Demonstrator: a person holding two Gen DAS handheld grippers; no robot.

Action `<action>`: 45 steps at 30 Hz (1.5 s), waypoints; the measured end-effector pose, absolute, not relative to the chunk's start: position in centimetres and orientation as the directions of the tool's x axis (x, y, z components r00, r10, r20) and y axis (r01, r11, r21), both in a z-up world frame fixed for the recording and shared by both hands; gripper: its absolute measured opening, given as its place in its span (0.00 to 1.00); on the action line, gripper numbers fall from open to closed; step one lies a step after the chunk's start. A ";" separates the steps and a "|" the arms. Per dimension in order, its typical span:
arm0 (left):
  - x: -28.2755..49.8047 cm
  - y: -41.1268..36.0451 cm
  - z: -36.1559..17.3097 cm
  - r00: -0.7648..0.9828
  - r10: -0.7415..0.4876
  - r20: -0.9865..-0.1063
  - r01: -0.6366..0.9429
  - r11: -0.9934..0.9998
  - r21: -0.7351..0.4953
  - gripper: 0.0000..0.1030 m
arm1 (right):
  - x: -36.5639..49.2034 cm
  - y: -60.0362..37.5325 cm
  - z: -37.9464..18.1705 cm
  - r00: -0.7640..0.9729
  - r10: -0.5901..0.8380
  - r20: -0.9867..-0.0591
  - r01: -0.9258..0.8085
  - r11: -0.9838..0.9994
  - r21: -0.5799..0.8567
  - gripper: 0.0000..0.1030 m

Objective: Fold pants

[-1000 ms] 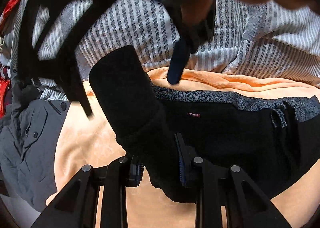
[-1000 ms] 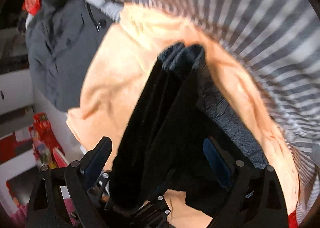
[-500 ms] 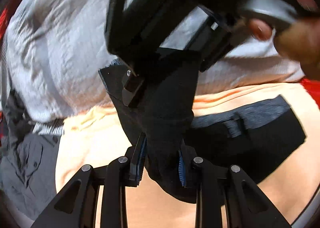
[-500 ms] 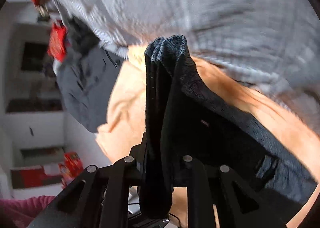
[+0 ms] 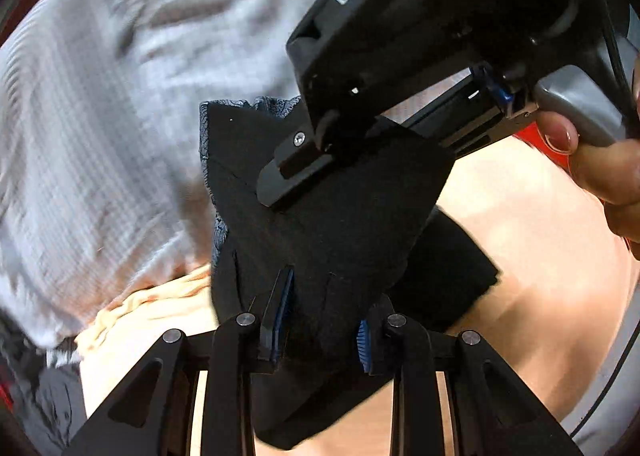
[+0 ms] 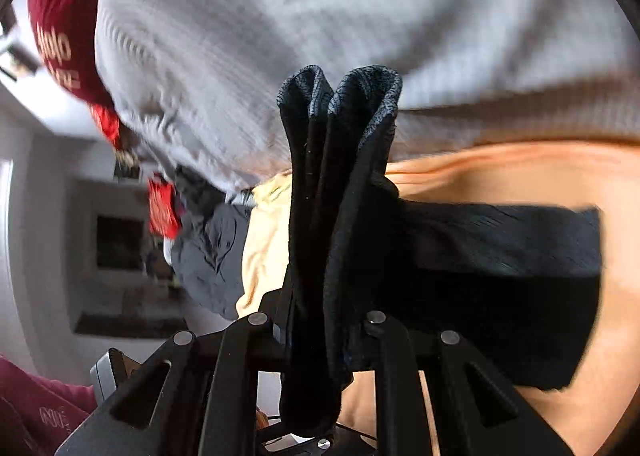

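The black pants (image 5: 332, 224) hang bunched and lifted above an orange blanket (image 5: 536, 256). My left gripper (image 5: 320, 328) is shut on a thick fold of the pants at their lower end. My right gripper (image 6: 320, 336) is shut on the pants (image 6: 340, 184) too, with the grey waistband folds standing up between its fingers. The right gripper's black body (image 5: 420, 36) shows in the left wrist view, clamped on the upper part of the same bundle, close above my left gripper. The rest of the pants (image 6: 500, 276) trails to the right over the blanket (image 6: 520, 172).
A grey-and-white striped sheet (image 5: 100, 116) lies behind the blanket. A dark grey garment (image 6: 212, 256) sits at the blanket's left edge. Red items (image 6: 60, 28) and a white cabinet (image 6: 48, 236) are at the far left. A hand (image 5: 600, 168) holds the right gripper.
The right gripper closed on the pants. Both grippers have lifted the bundle higher and drawn closer together. The trailing part now hangs to the right.
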State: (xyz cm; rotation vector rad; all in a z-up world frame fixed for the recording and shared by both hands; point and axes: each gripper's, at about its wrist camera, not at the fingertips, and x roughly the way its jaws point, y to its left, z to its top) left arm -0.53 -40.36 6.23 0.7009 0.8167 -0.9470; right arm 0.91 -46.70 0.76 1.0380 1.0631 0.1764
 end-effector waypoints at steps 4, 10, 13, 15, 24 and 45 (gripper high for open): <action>-4.6 -43.7 2.9 0.308 -0.375 -0.874 0.929 0.317 0.191 0.28 | -4.3 -50.0 -2.9 0.565 0.555 -0.610 0.413 0.450 0.792 0.17; -6.9 -45.4 -2.5 0.292 -0.278 -0.915 0.943 0.244 0.227 0.28 | -9.3 -52.2 -10.4 0.587 0.542 -0.602 0.519 0.319 0.793 0.17; -7.8 -45.3 -4.2 0.336 -0.245 -0.909 0.934 0.211 0.289 0.35 | -10.1 -52.4 -12.7 0.583 0.543 -0.604 0.537 0.301 0.788 0.17; -8.1 -45.0 -4.2 0.315 -0.246 -0.917 0.943 0.193 0.272 0.57 | -10.3 -52.4 -13.3 0.583 0.543 -0.605 0.539 0.298 0.787 0.19; -3.7 -40.7 1.7 0.266 -0.325 -0.908 0.901 0.418 0.114 0.66 | -9.9 -52.6 -8.3 0.456 0.329 -0.827 0.614 0.557 0.560 0.49; 7.8 -35.2 -4.7 0.092 -0.187 -0.978 0.625 0.775 -0.089 0.66 | -1.7 -52.8 -8.1 0.281 0.090 -0.955 0.569 0.786 0.241 0.00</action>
